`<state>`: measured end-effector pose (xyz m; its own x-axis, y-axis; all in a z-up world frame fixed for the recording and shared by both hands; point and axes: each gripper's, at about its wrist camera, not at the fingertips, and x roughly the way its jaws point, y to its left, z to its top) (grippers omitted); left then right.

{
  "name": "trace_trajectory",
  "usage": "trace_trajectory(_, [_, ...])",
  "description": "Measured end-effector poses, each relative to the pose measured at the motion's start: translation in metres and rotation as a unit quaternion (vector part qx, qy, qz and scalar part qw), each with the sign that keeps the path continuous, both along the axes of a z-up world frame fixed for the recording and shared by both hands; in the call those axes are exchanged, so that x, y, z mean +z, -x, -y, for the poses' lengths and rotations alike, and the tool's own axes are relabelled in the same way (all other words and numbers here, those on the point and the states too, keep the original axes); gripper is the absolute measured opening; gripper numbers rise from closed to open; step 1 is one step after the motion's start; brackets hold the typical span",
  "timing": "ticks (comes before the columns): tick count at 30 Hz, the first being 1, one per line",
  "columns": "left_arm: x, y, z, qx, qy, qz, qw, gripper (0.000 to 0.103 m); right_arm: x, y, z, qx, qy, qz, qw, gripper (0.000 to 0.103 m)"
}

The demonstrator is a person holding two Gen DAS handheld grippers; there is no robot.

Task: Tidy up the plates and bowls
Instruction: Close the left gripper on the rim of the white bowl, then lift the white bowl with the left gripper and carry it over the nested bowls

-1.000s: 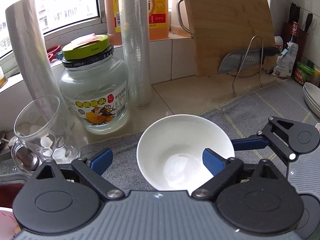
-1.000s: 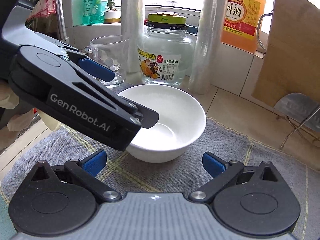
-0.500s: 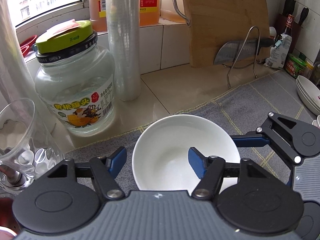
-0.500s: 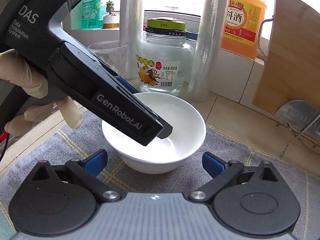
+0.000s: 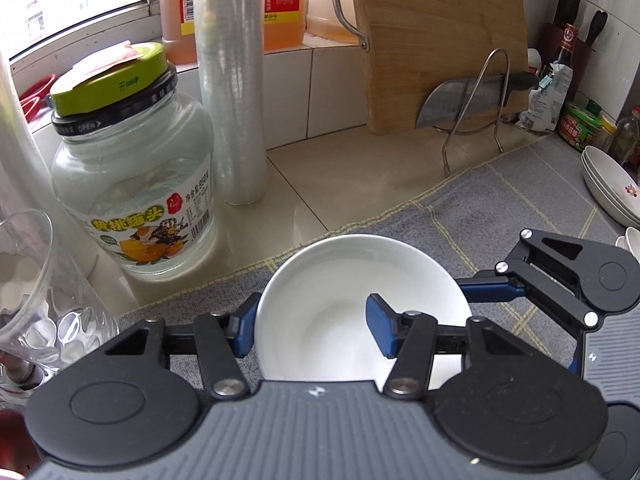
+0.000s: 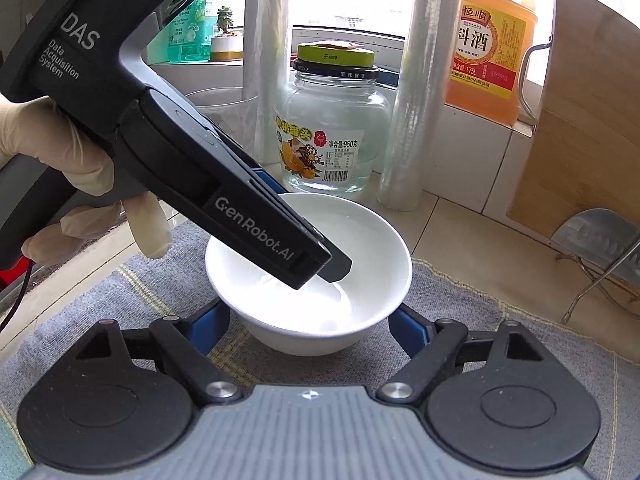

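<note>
step: grasp white bowl (image 5: 344, 304) on grey mat (image 5: 516, 200) | left gripper (image 5: 312, 330) jaws just closing, clamped on near-left wall, one pad inside, one outside | right gripper (image 6: 308, 326) jaws just closing around bowl's base, contact unclear | tip: seat both grips, then lift level toward plate stack (image 5: 608, 188)

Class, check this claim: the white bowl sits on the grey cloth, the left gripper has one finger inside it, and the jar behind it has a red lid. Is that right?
One detail is wrong: the jar's lid is green, not red, as the left wrist view shows. The rest stands: the white bowl sits on the grey cloth, and the left gripper has one finger inside it.
</note>
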<state>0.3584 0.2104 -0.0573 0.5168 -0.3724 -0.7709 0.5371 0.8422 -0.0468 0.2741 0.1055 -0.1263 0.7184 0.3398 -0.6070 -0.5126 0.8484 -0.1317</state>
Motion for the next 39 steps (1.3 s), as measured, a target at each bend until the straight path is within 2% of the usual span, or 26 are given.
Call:
trace_trajectory(20, [0.009,0.002,-0.002,-0.005,0.003,-0.005,1.0000,0.052,0.006,0.001,0.000,0.002,0.000,-0.006,1.000,0.089])
trace_trajectory(39, [0.036,0.042,0.015,-0.005,0.002,0.007,1.0000,0.052,0.031,0.039,0.014,0.014,0.009,-0.008,1.000,0.089])
